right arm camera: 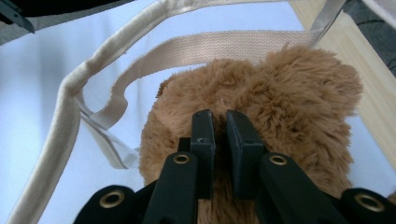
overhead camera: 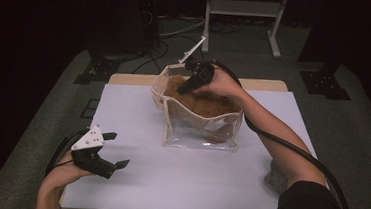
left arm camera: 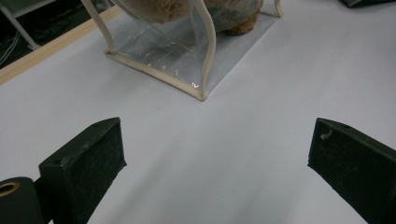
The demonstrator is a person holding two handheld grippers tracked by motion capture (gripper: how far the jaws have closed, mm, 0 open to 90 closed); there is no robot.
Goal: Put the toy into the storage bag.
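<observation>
From above, my right gripper (overhead camera: pixel 187 87) reached into the clear bag (overhead camera: pixel 199 128) standing mid-table, over the brown plush toy (overhead camera: pixel 208 105); its own view showed what that hid, the jaws drawn nearly together, pinching the toy's fur (right arm camera: pixel 261 93) beneath the bag's beige strap (right arm camera: pixel 205 46); my left gripper (overhead camera: pixel 114 150) rested near the table's front left corner, jaws wide, holding nothing, the bag's corner (left arm camera: pixel 201 95) ahead of them.

The high view is dim, its surroundings near black from nine to three o'clock, only the white table (overhead camera: pixel 177 184) lit. The gripper views are brighter and slightly soft; small glints sit on the clear bag (left arm camera: pixel 163 51) toward twelve o'clock.
</observation>
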